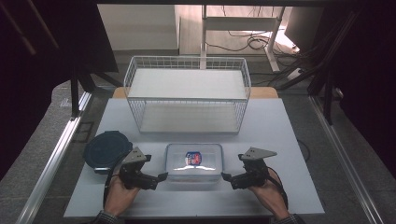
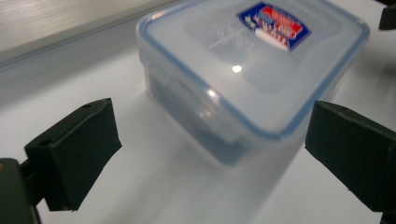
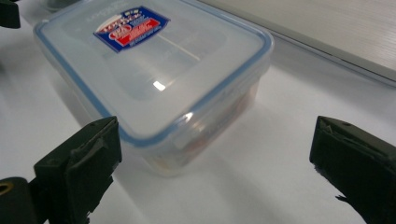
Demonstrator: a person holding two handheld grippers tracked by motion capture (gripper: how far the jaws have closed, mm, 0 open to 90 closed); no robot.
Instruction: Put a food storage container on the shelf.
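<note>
Left gripper [image 1: 161, 177] and right gripper [image 1: 227, 177] both have jaws wide open, nothing held, pads clear of everything. The lidded clear plastic food container [image 1: 194, 161] with the red-and-blue label [image 1: 193, 158] sits on the white table [image 1: 280, 140] between the two sets of fingertips, one near corner just ahead of each open jaw pair, not touching. Beyond the left gripper lies a dark blue round lid [image 1: 106, 148]; farther back stands a white wire basket [image 1: 187, 95].

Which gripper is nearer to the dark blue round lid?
Left. The left gripper sits just right of the dark blue round lid, jaws open; the right gripper is beyond the clear container, also open.
</note>
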